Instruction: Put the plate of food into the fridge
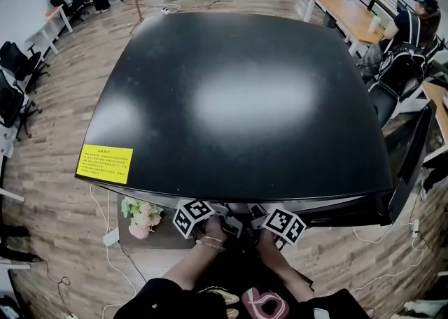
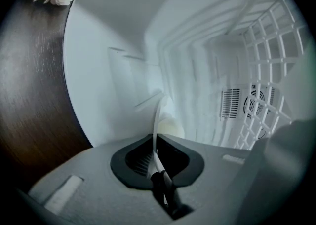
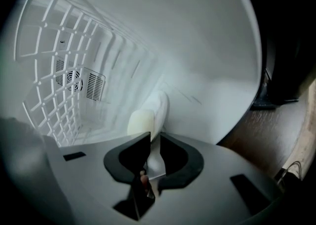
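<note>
A person stands over a small black fridge [image 1: 238, 101] whose glossy top fills the head view. Both arms reach under its front edge at the lower middle of that frame. Inside the white cavity, the left tool [image 2: 156, 156] is pinched on the thin rim of a white plate [image 2: 157, 115], seen edge-on at the centre of the left gripper view. The right tool [image 3: 150, 156] is clamped on the plate's rim too, with pale, rounded food [image 3: 140, 120] just beyond its jaws. A white wire rack [image 2: 276, 56] and a fan vent [image 2: 242, 103] sit right of centre in the left gripper view. Whether the plate rests on anything yet cannot be told. The risk is that each grip has only a slim rim, and the fridge top hides the plate from above. Letting go early or unevenly could tip it and spill the food, or knock it against the rack.
</note>
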Demonstrator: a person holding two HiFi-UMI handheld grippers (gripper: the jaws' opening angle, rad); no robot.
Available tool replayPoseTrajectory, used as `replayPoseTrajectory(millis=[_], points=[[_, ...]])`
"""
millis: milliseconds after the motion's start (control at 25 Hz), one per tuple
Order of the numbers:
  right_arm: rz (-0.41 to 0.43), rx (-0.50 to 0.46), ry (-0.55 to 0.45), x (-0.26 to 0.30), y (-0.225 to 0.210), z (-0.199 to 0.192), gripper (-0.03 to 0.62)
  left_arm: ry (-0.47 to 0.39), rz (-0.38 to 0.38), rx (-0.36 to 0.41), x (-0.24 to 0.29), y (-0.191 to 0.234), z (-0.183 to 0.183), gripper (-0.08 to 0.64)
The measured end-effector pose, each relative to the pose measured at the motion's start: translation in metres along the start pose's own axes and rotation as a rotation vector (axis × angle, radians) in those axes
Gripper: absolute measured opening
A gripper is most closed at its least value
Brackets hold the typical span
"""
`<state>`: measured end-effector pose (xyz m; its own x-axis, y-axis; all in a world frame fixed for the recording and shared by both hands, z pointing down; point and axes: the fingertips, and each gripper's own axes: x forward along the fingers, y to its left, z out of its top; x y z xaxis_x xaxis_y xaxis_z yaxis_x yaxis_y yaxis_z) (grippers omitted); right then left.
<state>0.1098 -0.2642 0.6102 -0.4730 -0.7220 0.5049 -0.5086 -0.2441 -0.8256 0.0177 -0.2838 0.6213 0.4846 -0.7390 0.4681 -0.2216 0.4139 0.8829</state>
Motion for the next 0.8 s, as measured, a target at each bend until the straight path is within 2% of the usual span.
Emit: replayPoseTrajectory(millis=[280, 560, 640, 800], points=[[0.0, -0.035, -0.035, -0.009, 0.002, 0.002, 0.04, 0.062, 0.033, -0.014, -0.001, 0.0, -0.009, 0.023], [0.014, -0.034, -0.05, -0.014, 0.002, 0.002, 0.031, 0.057, 0.131, 0.097, 0.003, 0.0, -0.005, 0.043], [0.015, -0.038, -0.048, -0.015, 0.0, 0.0, 0.029, 0.057, 0.13, 0.108, 0.002, -0.002, -0.006, 0.05], [0.014, -0.04, -0.043, -0.017, 0.0, -0.001, 0.031, 0.04, 0.091, 0.129, 0.0, -0.01, -0.005, 0.111]])
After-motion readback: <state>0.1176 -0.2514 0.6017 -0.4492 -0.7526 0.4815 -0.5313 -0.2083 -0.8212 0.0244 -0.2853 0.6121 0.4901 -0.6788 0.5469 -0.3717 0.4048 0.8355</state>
